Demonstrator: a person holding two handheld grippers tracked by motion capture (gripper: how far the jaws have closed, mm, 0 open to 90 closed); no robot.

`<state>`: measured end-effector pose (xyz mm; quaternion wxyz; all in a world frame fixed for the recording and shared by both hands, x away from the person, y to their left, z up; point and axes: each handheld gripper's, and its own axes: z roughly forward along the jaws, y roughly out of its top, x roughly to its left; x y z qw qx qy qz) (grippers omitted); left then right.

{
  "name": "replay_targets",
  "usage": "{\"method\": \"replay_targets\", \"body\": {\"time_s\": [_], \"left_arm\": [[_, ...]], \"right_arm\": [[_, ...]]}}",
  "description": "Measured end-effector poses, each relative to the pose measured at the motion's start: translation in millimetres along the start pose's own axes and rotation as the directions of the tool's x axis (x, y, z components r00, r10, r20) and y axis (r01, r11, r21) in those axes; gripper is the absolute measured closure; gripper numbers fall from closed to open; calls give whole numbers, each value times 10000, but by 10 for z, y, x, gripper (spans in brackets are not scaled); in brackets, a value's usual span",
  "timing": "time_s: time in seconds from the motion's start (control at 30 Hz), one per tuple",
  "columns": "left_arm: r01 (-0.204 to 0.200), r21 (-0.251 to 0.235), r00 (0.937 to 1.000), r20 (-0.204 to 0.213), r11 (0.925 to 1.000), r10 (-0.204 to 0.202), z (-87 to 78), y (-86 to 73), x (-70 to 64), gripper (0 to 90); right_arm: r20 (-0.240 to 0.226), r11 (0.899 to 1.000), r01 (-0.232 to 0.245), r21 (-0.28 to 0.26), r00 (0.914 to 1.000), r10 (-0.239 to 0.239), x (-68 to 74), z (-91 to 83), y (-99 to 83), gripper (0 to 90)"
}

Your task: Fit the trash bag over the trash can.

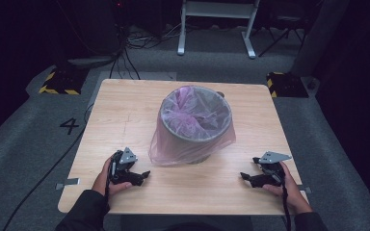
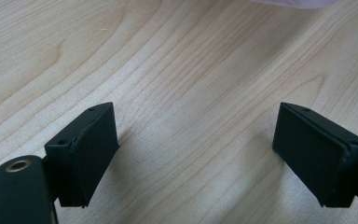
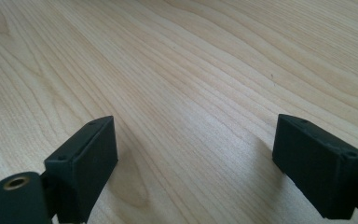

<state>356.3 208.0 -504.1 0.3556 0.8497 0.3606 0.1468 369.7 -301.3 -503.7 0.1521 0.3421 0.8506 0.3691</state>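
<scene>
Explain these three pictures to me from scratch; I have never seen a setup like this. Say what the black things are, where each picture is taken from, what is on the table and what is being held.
A person sits at a wooden table, holding a hand-worked two-jaw tool in each hand: the left gripper and the right gripper. The wide picture comes from a fixed camera above the person. The other two come from a small camera on each gripper, looking along its own black jaws at the wood. In the middle stands a grey bin lined with a pink plastic bag whose edge hangs down outside. Both grippers rest low near the table's front edge, jaws wide apart, holding nothing.
</scene>
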Motion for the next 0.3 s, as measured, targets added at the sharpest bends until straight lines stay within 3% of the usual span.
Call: {"method": "replay_targets", "body": {"time_s": [0.3], "left_arm": [[-68, 27, 10000, 25, 10000, 68, 12, 15, 10, 129]], "right_arm": [[22, 10000, -14, 11, 10000, 14, 0, 1, 1, 134]]}}
